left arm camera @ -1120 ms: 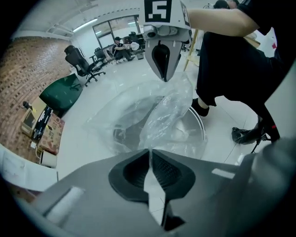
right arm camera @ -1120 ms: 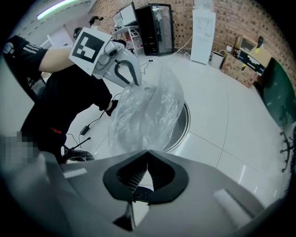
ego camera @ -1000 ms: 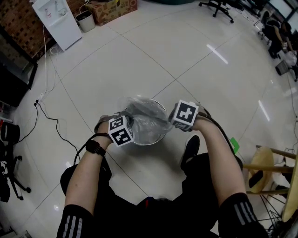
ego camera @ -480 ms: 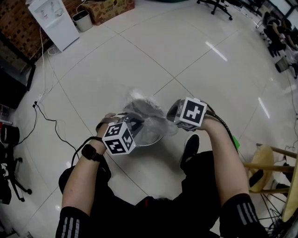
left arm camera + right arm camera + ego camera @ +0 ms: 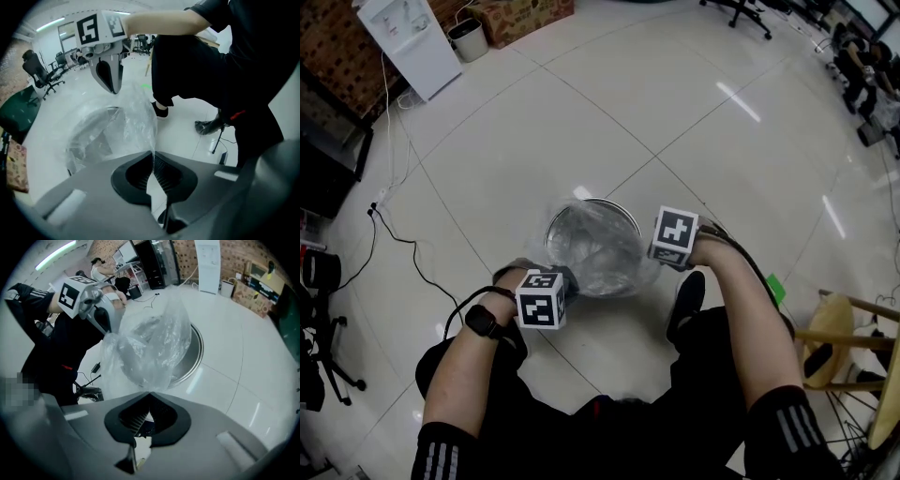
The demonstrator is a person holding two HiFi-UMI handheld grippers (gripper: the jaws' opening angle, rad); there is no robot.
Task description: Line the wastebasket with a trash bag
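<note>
- on the tiled floor [image 5: 487, 159], just ahead of the person's knees, the round metal wastebasket [image 5: 199, 348] is seen standing upright, with the clear trash bag [image 5: 602, 251] gathered over its mouth.
- the bag is judged to have been opened out and brought to the basket, and part of its film appears to sag inside, so roughly the first half of the job looks done.
- no cuff is seen folded down over the rim: on the near side the film is drawn up and outward toward the two grippers, and part of the rim is left as bare metal.
- what remains, by this reading: the mouth is to be spread wider, its edge pulled down around the rim all the way round, and the body settled toward the bottom.
- the left gripper [image 5: 153, 157] is held at the basket's near-left side. its jaws are pressed together, and a thin pleat of bag film is pinched between them and rises straight from the pads.
- the right gripper [image 5: 149, 397] is held at the near-right side, just beside the rim. its jaws are likewise closed, and the lower edge of the bag is nipped between them.
- nothing but the bag is gripped. whether either gripper touches the basket itself cannot be told.
</note>
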